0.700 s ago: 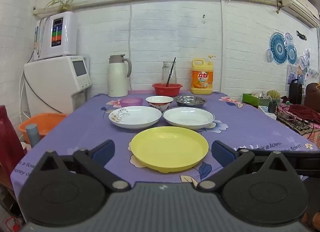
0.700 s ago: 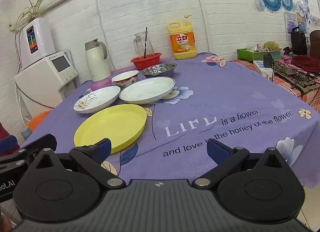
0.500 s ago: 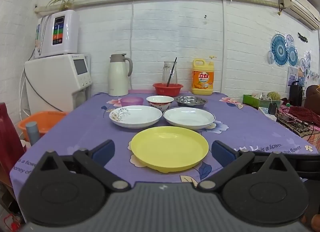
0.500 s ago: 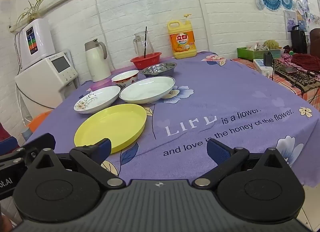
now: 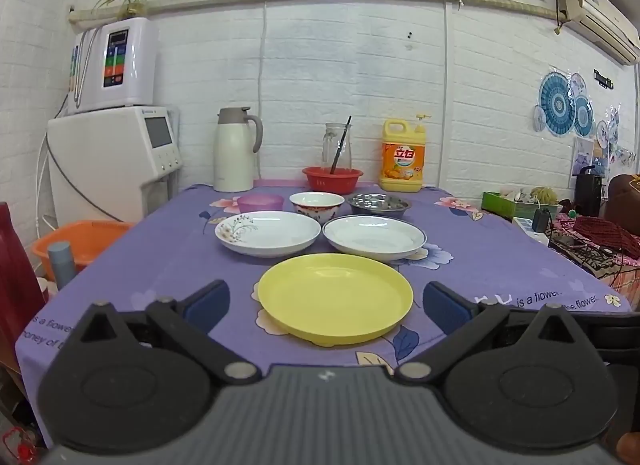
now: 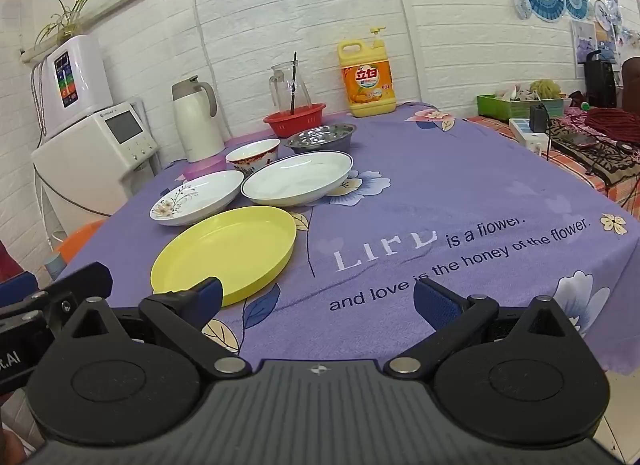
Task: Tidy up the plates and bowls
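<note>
Table: the table (image 5: 168, 249), under a purple flowered cloth, carries all the dishes spread out singly, none stacked, so the sorting looks not yet begun.
Yellow plate: the yellow plate (image 5: 335, 297) lies nearest the front edge, probably the handiest base or first pick.
White plates: the floral plate (image 5: 267, 233) and the blue-rimmed plate (image 5: 374, 237) sit side by side just behind it.
Bowls: the pink bowl (image 5: 260, 203), patterned bowl (image 5: 316, 205) and steel bowl (image 5: 379, 204) form a back row, kept apart from the plates.
Left gripper: the left gripper (image 5: 326, 301) hangs before the yellow plate, fingers spread wide, holding nothing.
Right gripper: the right gripper (image 6: 318, 297) hangs at the front edge, right of that plate, fingers likewise apart and empty.
</note>
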The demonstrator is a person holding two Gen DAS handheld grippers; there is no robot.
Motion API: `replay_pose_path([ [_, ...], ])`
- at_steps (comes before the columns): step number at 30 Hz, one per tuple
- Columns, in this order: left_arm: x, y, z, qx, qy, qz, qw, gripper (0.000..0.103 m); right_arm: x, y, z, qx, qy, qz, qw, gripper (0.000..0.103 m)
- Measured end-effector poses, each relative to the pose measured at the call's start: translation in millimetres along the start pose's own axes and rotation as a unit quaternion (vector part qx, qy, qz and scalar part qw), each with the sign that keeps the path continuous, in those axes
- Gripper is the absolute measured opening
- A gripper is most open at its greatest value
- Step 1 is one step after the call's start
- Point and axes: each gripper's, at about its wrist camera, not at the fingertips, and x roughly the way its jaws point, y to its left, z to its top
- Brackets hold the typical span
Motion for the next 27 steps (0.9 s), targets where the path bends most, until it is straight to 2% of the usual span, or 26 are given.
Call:
replay_pose_path([
  [27, -0.7, -0.2, -0.8, 0.005, 0.002, -0.014, 0.9999, 0.103, 2.2, 2.6, -2.1, -0.001, 0.002, 0.002, 1.0, 0.103],
])
